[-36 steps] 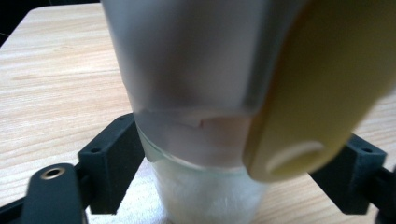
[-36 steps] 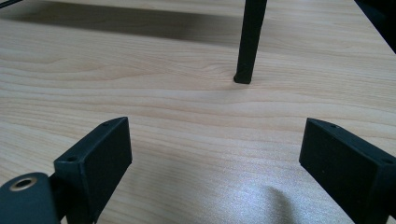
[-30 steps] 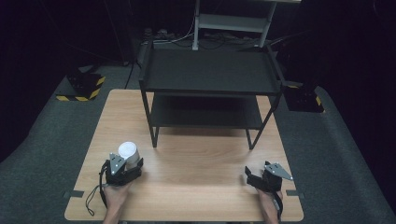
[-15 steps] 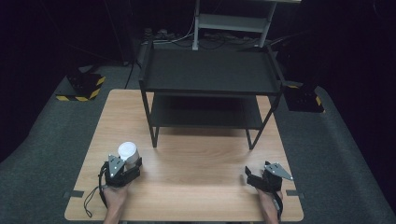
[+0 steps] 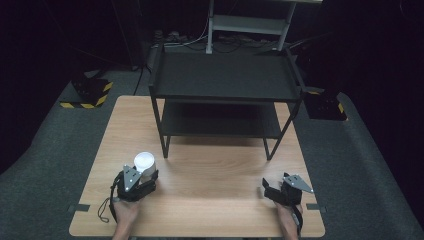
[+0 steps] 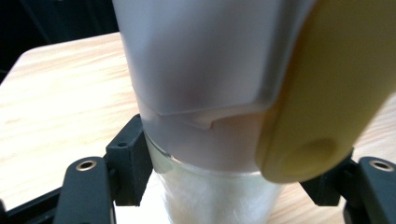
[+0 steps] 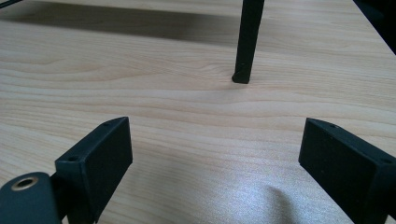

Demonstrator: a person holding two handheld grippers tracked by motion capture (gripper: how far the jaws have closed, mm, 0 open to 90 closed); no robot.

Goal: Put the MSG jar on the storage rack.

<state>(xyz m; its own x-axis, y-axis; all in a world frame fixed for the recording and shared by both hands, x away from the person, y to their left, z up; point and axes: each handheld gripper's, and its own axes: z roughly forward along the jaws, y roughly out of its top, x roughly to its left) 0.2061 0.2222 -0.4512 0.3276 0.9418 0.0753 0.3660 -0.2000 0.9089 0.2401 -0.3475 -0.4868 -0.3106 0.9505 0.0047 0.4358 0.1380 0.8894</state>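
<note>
My left gripper (image 5: pixel 141 176) is at the table's front left, shut on a white container (image 5: pixel 145 162) that stands upright between its jaws. In the left gripper view the container (image 6: pixel 201 70) is white above and clear below, with a yellow flap (image 6: pixel 327 93) on one side. Both black pads (image 6: pixel 130 158) of the left gripper (image 6: pixel 229 175) press against its sides. My right gripper (image 5: pixel 268 192) rests low at the front right, open. In the right gripper view nothing but bare wood lies between the spread jaws of the right gripper (image 7: pixel 224 154).
A black two-tier metal rack (image 5: pixel 225 77) stands on the far half of the wooden table (image 5: pixel 215 170). One of its legs (image 7: pixel 247 42) is ahead of the right gripper. Dark floor surrounds the table, with striped blocks (image 5: pixel 90 92) at the far left.
The white container and the left gripper have shifted slightly to the right in the high view. The right gripper has kept still.
</note>
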